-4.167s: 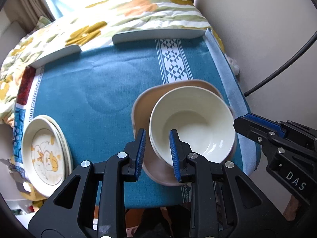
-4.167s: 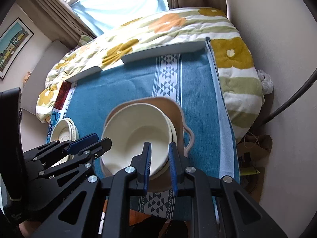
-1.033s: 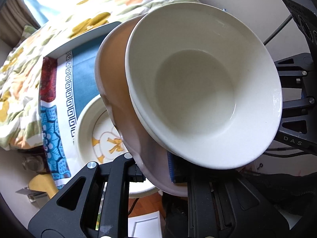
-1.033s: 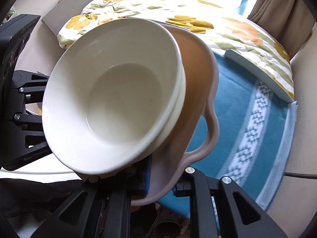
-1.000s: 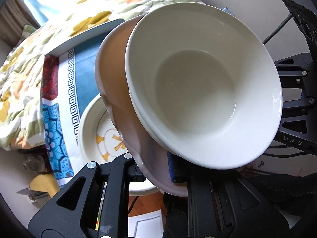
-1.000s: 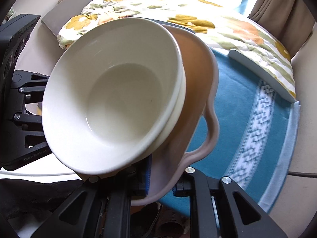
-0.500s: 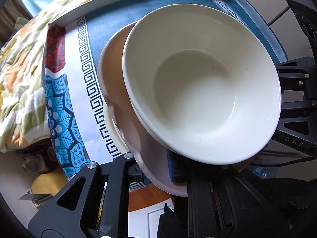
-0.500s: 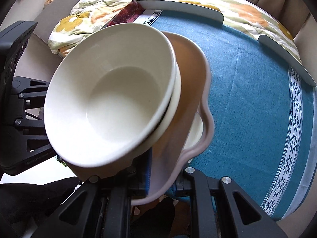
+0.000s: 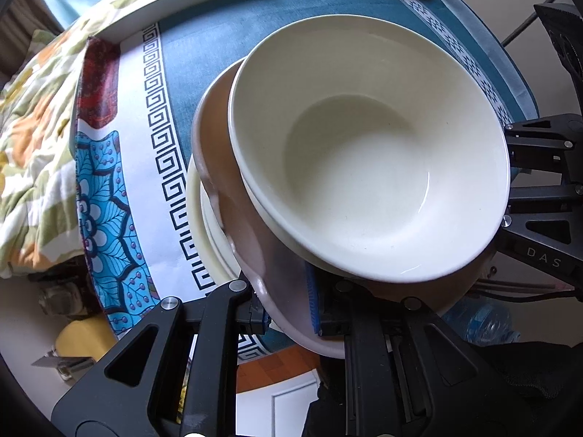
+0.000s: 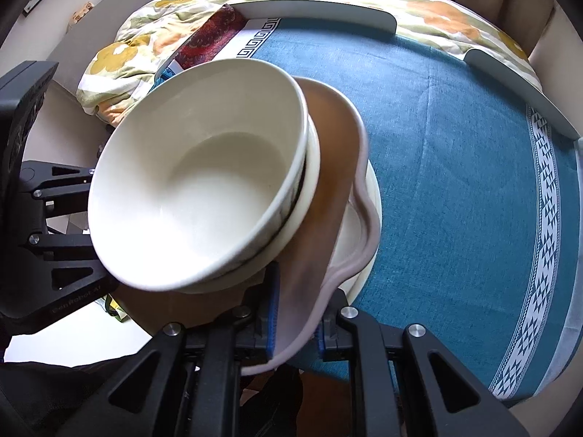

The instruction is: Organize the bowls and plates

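A pink-brown handled dish [image 9: 218, 153] carries two nested cream bowls [image 9: 368, 167]. My left gripper [image 9: 288, 306] is shut on the dish's near rim. My right gripper [image 10: 297, 324] is shut on the opposite rim of the dish [image 10: 339, 160], next to its wavy handle, with the bowls [image 10: 196, 196] tilted towards the left. Directly under the dish lies a stack of cream plates [image 9: 198, 225], of which only an edge [image 10: 371, 225] shows. Whether the dish touches the plates I cannot tell. Each gripper appears in the other's view, the right one [image 9: 539, 196] and the left one [image 10: 47, 218].
The table wears a blue cloth [image 10: 455, 153] with a patterned white border [image 9: 153, 138]. White curved rails [image 10: 320, 11] line its far edge. A floral quilt [image 9: 32, 145] lies beyond. A plastic bottle [image 9: 481, 320] sits low past the near edge.
Both grippers have carried the dish with its bowls down over the plate stack. The plates' picture, visible a second ago, is now covered. The grips have not changed.
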Demonstrator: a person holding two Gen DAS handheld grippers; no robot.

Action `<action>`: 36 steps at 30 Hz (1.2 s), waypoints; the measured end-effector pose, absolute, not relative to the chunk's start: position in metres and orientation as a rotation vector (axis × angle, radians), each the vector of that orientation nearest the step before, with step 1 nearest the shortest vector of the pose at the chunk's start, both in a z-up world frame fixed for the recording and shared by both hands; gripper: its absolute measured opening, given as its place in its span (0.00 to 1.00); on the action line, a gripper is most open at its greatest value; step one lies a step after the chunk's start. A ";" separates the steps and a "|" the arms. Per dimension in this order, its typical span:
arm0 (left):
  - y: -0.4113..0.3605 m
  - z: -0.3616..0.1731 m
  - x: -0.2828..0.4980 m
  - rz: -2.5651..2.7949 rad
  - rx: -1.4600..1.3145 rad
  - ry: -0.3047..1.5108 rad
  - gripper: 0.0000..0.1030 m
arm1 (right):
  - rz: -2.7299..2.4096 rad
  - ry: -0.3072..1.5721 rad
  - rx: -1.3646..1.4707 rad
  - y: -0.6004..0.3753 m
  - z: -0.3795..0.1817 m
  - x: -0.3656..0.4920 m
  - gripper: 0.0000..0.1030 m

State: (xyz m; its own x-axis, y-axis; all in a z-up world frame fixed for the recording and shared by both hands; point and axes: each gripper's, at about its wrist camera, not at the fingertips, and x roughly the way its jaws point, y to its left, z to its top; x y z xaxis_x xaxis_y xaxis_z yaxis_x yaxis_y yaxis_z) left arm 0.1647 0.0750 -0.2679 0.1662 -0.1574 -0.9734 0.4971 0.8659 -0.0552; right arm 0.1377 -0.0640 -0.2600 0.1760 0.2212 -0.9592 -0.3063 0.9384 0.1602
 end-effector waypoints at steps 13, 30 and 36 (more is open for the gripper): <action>0.074 -0.269 0.173 -0.404 0.263 1.402 0.14 | 0.341 1.359 -0.090 -0.060 -0.257 0.139 0.14; 0.060 -0.261 0.164 -0.467 0.331 1.444 0.38 | 0.287 1.390 -0.085 -0.063 -0.249 0.141 0.15; 0.055 -0.253 0.161 -0.468 0.355 1.415 0.74 | 0.288 1.406 -0.085 -0.064 -0.245 0.141 0.15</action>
State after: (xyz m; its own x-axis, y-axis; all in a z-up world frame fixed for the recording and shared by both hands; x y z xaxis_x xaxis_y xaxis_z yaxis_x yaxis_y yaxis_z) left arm 0.1608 0.0550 -0.2526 0.0904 -0.0992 -0.9910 0.5110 0.8587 -0.0394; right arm 0.1410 -0.0638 -0.2449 0.1359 0.1483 -0.9796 -0.2483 0.9623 0.1112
